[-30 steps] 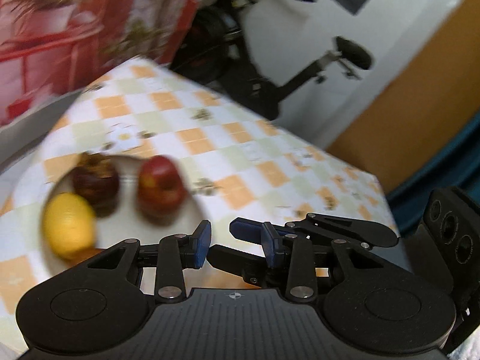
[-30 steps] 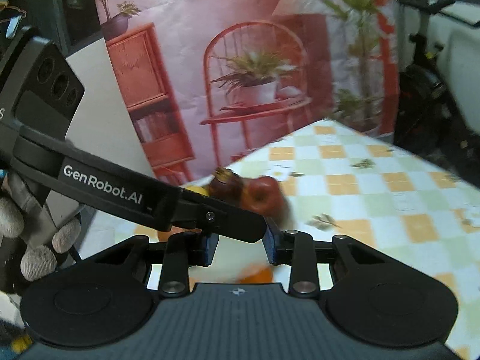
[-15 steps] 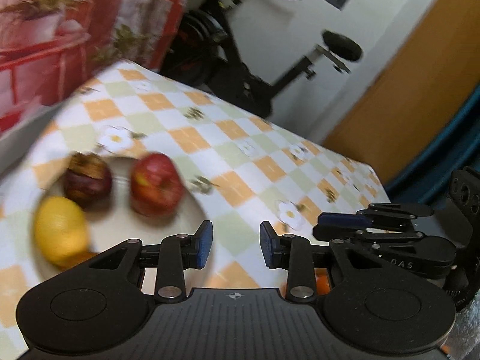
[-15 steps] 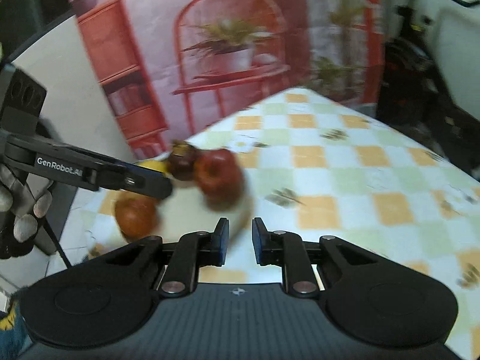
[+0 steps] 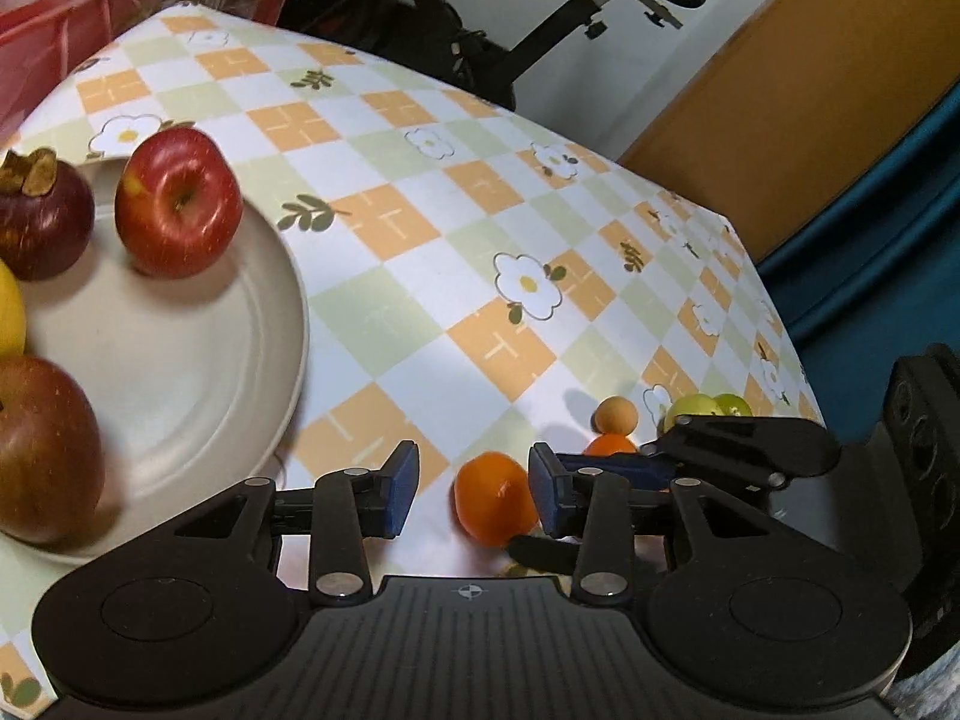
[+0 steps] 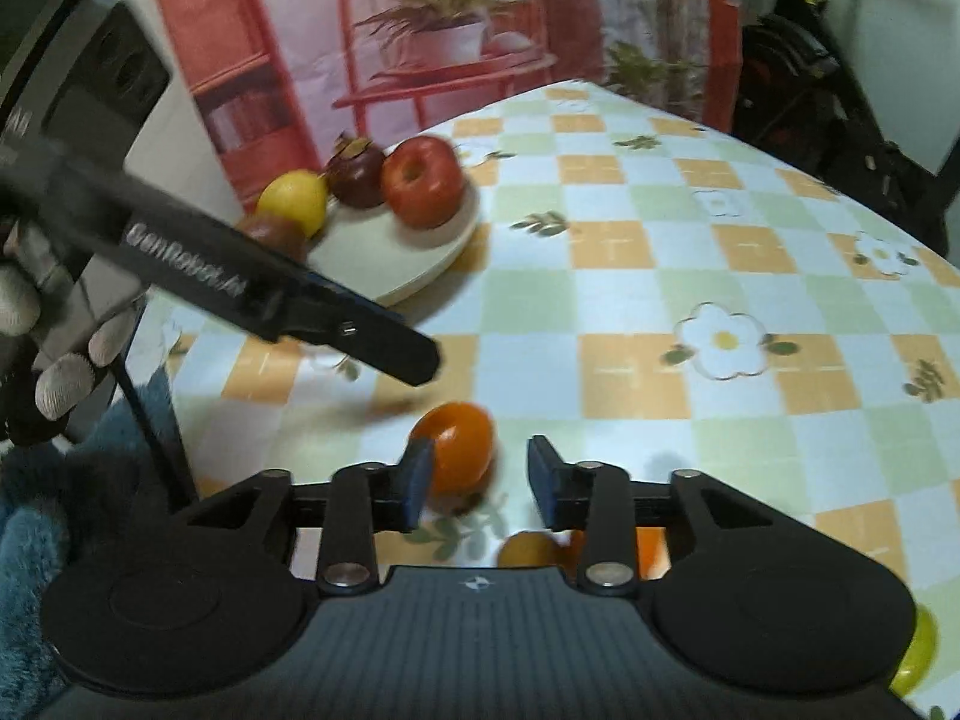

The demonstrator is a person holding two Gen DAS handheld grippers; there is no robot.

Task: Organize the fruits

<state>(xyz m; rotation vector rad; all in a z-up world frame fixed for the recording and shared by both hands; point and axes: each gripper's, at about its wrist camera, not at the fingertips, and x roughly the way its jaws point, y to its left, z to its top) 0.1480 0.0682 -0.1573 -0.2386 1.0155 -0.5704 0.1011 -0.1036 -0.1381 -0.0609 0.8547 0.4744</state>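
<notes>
The round cream plastic plate (image 5: 264,276) sits on the table under a checked orange, green and white floral tablecloth (image 5: 420,228), and it serves as the landmark here. On the plate rest a shiny red apple (image 5: 177,201) at its far rim, a dark purple mangosteen with a dry brown cap (image 5: 42,216) just beside that apple, a yellow lemon (image 6: 294,201) next to the mangosteen, and a dull reddish-brown apple (image 5: 42,450) at the near rim. Off the plate, toward the near table edge, lies a small glossy orange tangerine (image 5: 495,498). The left gripper (image 5: 471,492) is spread wide, its blue-padded fingers (image 5: 399,489) either side of the tangerine without visibly pinching it. The right gripper (image 6: 477,480) is likewise released, with the same tangerine just ahead of its left pad. Farther from the plate than the tangerine sit a small tan round fruit (image 5: 615,414), another orange fruit (image 5: 609,444) partly hidden behind the right gripper, and pale green grapes (image 5: 708,405)
</notes>
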